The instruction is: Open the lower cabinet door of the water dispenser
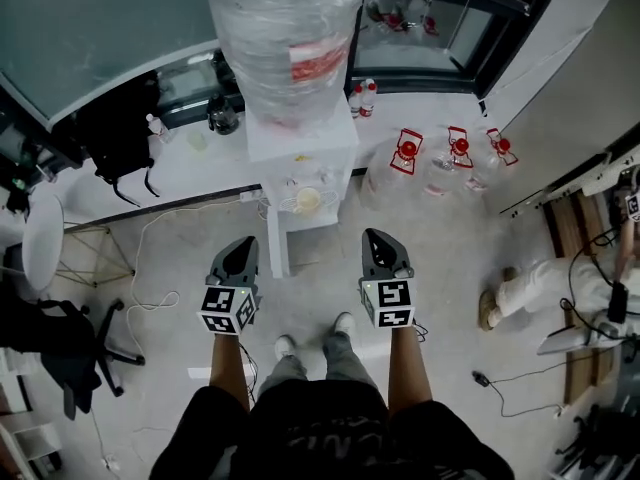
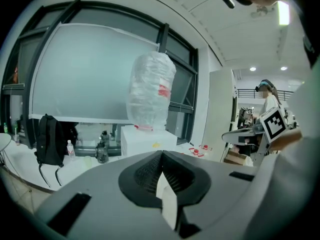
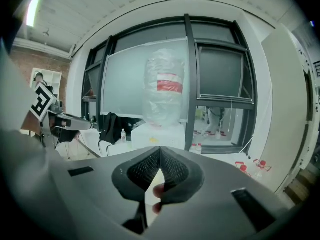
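Observation:
The white water dispenser (image 1: 300, 146) stands against the window ledge ahead of me, with a big plastic-wrapped bottle (image 1: 288, 28) on top. From above I see only its top and tap shelf; the lower cabinet door is hidden. My left gripper (image 1: 240, 244) and right gripper (image 1: 378, 236) hang side by side in front of it, apart from it, both shut with nothing in them. In the left gripper view the dispenser (image 2: 144, 140) and bottle (image 2: 151, 91) sit beyond the shut left gripper (image 2: 161, 153). The right gripper view shows the dispenser (image 3: 159, 133) past the shut right gripper (image 3: 160, 149).
A black backpack (image 1: 120, 133) lies on the ledge to the left. A black office chair (image 1: 70, 353) and a white round stool (image 1: 40, 238) stand at the left. Red-capped water jugs (image 1: 405, 158) sit right of the dispenser. A person (image 1: 530, 283) sits at the right, with cables on the floor.

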Tool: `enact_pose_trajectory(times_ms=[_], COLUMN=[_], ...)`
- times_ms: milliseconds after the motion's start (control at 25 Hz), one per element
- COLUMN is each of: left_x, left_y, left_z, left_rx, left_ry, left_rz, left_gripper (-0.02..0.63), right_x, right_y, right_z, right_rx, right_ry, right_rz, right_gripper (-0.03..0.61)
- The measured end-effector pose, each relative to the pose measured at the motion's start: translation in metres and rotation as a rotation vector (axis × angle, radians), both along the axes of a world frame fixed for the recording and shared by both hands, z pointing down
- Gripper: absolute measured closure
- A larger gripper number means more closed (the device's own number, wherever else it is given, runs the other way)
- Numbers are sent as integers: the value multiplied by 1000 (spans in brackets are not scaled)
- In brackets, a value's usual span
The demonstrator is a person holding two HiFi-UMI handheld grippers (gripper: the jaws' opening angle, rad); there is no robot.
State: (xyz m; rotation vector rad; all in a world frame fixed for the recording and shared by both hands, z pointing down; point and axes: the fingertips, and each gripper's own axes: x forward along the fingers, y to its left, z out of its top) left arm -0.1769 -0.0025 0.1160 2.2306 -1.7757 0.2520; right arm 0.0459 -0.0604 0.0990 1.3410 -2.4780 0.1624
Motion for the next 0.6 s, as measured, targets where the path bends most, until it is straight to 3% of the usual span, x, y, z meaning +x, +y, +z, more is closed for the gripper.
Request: enact_pose_trajectory(times_ms=[600], left_x=[2], left_y=[12], left_z=[-79], left_rx=[121], left_ry=[-51], left_rz=[-25], left_gripper=[601], right_x=[28], right_y=[21], right_z=[-71], right_rx=[93], right_ry=[5], right_rz=[10], right_gripper=[565])
